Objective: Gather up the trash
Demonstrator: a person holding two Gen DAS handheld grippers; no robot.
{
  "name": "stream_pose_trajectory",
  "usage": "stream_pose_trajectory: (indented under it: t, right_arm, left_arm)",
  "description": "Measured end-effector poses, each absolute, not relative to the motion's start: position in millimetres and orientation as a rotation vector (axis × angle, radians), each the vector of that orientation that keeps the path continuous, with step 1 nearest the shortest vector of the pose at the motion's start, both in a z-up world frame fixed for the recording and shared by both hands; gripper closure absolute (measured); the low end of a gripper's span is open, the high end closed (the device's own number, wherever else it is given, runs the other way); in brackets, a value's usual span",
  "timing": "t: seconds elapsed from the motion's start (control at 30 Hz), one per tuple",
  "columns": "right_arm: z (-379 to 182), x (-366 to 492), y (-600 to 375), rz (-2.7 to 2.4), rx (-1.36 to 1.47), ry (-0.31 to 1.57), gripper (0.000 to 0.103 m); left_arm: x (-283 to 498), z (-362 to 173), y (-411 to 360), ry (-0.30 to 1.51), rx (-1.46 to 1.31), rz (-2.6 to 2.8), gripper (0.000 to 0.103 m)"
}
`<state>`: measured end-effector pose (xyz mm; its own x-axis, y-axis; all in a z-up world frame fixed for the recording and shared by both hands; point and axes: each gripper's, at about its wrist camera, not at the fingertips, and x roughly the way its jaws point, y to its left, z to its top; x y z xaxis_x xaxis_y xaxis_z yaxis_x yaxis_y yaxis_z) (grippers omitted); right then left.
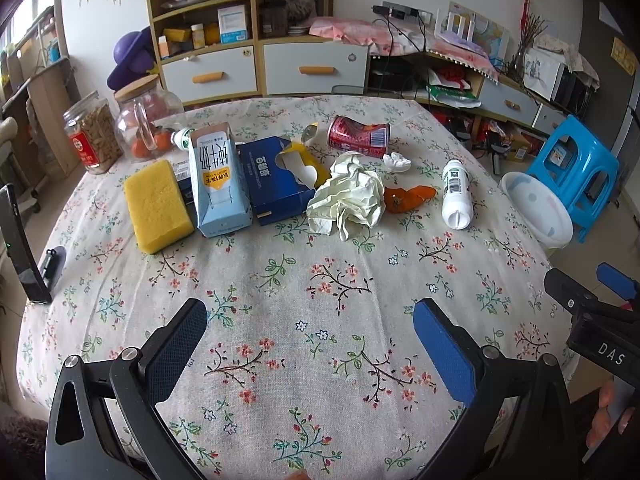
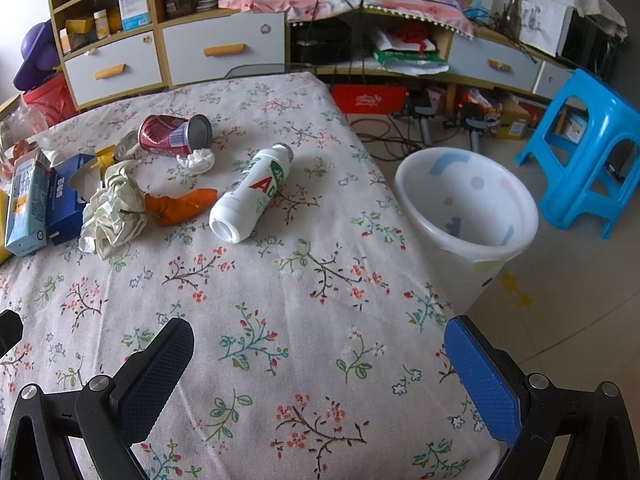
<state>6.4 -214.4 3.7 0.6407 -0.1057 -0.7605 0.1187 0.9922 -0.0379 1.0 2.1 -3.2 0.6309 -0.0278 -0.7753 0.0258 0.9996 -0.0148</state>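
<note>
floral-clothed surface (image 1: 320,280), strewn with crushed can (image 1: 359,136), crumpled paper (image 1: 347,198), white bottle (image 1: 456,193), milk carton (image 1: 218,182), yellow sponge (image 1: 158,205)

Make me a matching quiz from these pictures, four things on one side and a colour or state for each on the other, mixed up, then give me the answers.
Things:
1. sponge
2. soda can
3. white bottle
4. trash bin

Descriptions:
A. lying on its side, green and red print
B. standing on the floor beside the table
C. yellow block
D. red, dented, lying on its side

Pairs: 1-C, 2-D, 3-A, 4-B
</note>
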Motion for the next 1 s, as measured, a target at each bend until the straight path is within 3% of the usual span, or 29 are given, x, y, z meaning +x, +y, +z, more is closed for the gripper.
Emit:
stream_pose_trajectory:
  t: [1.0]
  right_arm:
    - [1,11,-222,-0.152,0.061,0.895,0.000]
  left_arm:
    - [-3,4,36,0.859,-0.054,0.018,0.000]
